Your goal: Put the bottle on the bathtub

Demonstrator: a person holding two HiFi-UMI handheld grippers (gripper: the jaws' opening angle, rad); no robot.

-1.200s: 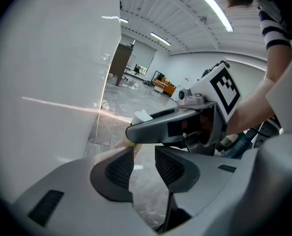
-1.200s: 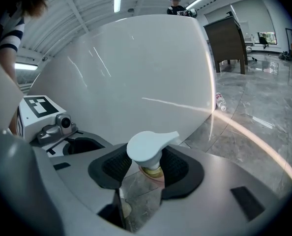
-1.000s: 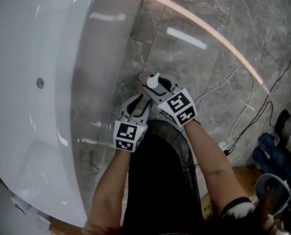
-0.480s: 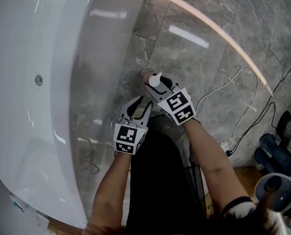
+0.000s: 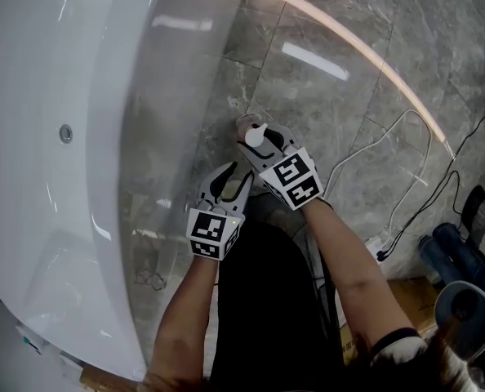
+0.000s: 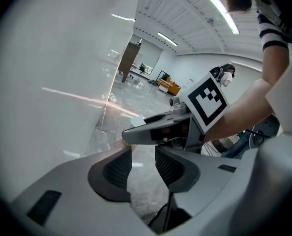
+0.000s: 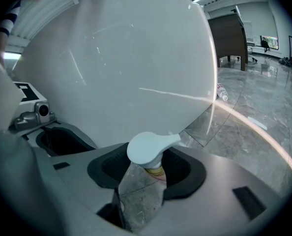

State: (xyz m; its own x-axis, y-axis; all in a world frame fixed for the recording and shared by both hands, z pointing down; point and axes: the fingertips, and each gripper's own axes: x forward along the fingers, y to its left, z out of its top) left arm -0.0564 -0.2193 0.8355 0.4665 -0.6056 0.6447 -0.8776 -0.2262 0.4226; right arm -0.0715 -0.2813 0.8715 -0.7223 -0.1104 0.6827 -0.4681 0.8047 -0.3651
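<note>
Editor: Bottle first. Where does it stand?

Stringer: On the floor, upright, hard by the foot of the tub, pump head up. It is not on the tub yet.

Editor: And the right gripper?

Stringer: Over the bottle, pointing down. Its jaws straddle the pump's neck, with the white head riding just above the pads. They have just been opening, and the right gripper view shows them spread, a strip of floor visible between one pad and the neck. I would not call that a pinch.

Editor: What has changed in the last second?

Stringer: Little beyond those jaws. The bottle sits in the same spot by the tub, and both hands hang in much the same place above it.

Editor: And the left gripper?

Stringer: Beside the right one, nearer the person. Its jaws are apart with only floor in the gap, so it is empty.

Editor: What does that mean for the job?

Stringer: My reading is that the lift has not begun. Widened jaws around the neck look like the set-up for a grasp. They must close under the pump head before the bottle can go up to the rim. A hold on the neck alone could let the bottle swing, and the rim is curved and glossy, so the landing will want care.
</note>
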